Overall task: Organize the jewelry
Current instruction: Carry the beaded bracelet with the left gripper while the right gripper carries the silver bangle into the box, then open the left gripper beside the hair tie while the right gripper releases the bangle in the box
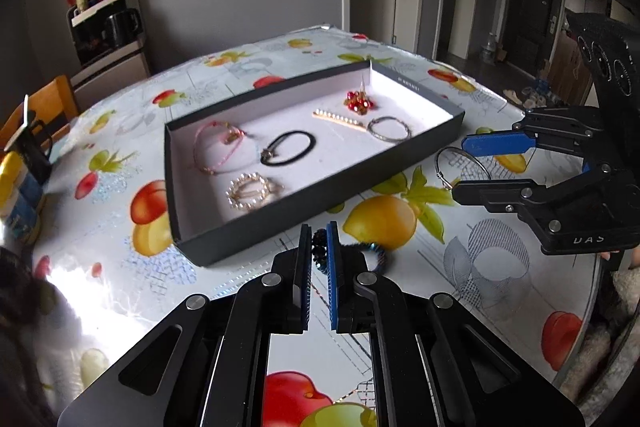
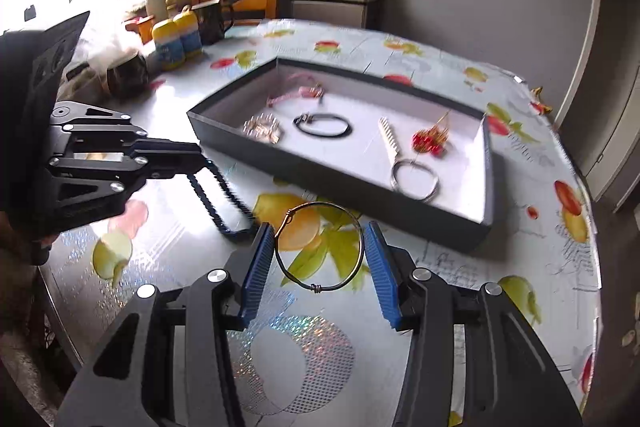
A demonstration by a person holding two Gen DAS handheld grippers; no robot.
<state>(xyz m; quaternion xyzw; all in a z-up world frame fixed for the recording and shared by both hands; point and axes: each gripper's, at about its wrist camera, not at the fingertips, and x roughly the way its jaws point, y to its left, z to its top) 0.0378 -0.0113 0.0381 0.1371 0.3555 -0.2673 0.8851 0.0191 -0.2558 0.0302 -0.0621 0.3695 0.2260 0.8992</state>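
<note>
Left tongs (image 1: 319, 239) narrow, clamped on a dark beaded bracelet (image 2: 218, 195): a twisted, knobbly loop, one end pinched between the pads, the rest hanging down to the worktop (image 2: 440, 75) just outside the tray's near wall. Right tongs (image 2: 319, 247) wide apart, straddling a thin wire bangle (image 2: 320, 247); the bangle sits between the blue ribbed pads, its left edge at or touching the left pad, right edge close to the right pad; cannot tell if it is gripped. Bangle is a round metal hoop with a small coiled wrap at the bottom and a hook at the upper left.

Just beyond both tongs: shallow rectangular tray (image 1: 280, 223), dark grey outside, white inside. In it, seen from the left wrist view:
- pink cord bracelet (image 1: 218, 147), far left
- black elastic band (image 1: 288, 147) with a small charm, beside it
- pearl-like beaded bracelet (image 1: 250, 191), near wall
- gold bar clip (image 1: 340, 118) with a row of pearls, middle
- red bead cluster (image 1: 359, 101) on gold wire, far right corner
- silver ring bangle (image 1: 389, 129), right of the clip

Worktop carries a glossy fruit-print cover. At its far edge: two yellow-capped containers (image 2: 178, 41) and a dark mug (image 2: 212, 19).
</note>
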